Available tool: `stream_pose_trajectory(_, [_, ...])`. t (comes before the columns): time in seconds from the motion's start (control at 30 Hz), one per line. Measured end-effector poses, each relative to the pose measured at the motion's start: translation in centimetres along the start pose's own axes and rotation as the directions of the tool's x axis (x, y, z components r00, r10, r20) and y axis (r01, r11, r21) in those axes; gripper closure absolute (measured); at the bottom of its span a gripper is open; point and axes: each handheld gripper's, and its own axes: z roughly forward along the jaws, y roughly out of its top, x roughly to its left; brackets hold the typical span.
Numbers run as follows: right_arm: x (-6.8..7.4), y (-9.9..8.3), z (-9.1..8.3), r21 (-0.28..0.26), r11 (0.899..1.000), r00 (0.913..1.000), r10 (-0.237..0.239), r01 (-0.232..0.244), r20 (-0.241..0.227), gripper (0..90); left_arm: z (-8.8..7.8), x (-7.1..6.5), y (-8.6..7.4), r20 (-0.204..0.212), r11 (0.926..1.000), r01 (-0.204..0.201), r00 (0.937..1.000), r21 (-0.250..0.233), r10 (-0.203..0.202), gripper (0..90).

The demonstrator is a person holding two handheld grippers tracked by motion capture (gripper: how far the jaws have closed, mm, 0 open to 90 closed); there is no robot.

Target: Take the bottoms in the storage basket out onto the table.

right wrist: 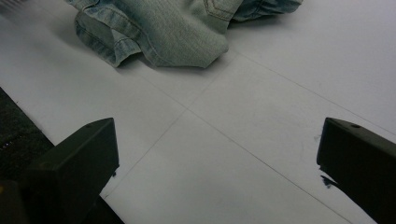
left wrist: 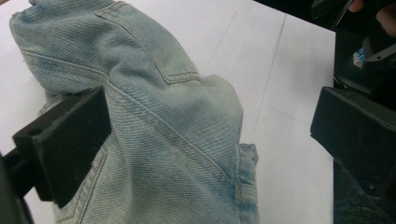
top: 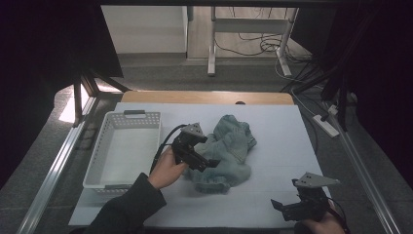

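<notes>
1. Jeans [top: 226, 151], pale blue denim, are lying crumpled in a heap near the mid of the desk [top: 282, 146], on its white cover, just right of the basket.
2. In the left claw view the denim [left wrist: 177, 140] is bulging up btwn the two black jaws; a back pocket w/ stitched seam is showing at the top of the heap. Cloth is pressing against the near jaw; the far jaw is standing apart from it over bare white surface.
3. Left claw [top: 207, 162] is sitting at the heap's left edge, jaws spread wide w/ denim btwn them, not pinching it. Left hand [top: 167, 169] is gripping its body, dark sleeve coming in from the bottom; a black cable is looping off toward the basket.
4. Right claw [top: 280, 205] is hovering near the front right corner of the desk, well apart from the jeans, jaws wide open & holding nothing. Grey three-cornered plate is sitting on top of it.
5. In the right claw view the jeans [right wrist: 182, 28] are lying far ahead, a hem and folded edge facing the camera; thin pencil-like lines are crossing the white surface btwn the jaws.
6. White plastic basket [top: 104, 146] w/ perforated walls is resting on the desk's left side, nothing visible inside.
</notes>
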Motion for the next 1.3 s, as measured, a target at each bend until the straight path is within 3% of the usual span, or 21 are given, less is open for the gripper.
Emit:
stream_pose_trajectory(0.5, [0.0,0.0,0.0,-0.003,1.000,1.0000,-0.003,0.003,-0.002,0.0,-0.3,-1.3,-0.3,0.005,0.9997,-0.022,0.9997,-0.003,0.022,0.0])
stream_pose_trajectory(0.63, [0.0,0.0,0.0,-0.003,1.000,1.0000,-0.003,0.003,-0.002,0.0,-0.6,-1.4,-0.7,-0.013,0.9999,-0.007,0.9999,-0.010,0.007,0.0])
stream_pose_trajectory(0.87, [0.1,0.0,0.0,-0.002,1.000,1.0000,-0.007,0.007,-0.002,0.0,-0.9,-1.3,-1.4,0.005,0.9995,0.022,0.9997,-0.022,-0.022,0.0])
stream_pose_trajectory(1.3, [0.1,0.0,0.0,-0.001,1.000,0.9999,-0.011,0.011,-0.002,0.0,-1.4,-1.5,-2.5,0.006,0.9991,0.038,0.9993,-0.020,-0.038,0.0])
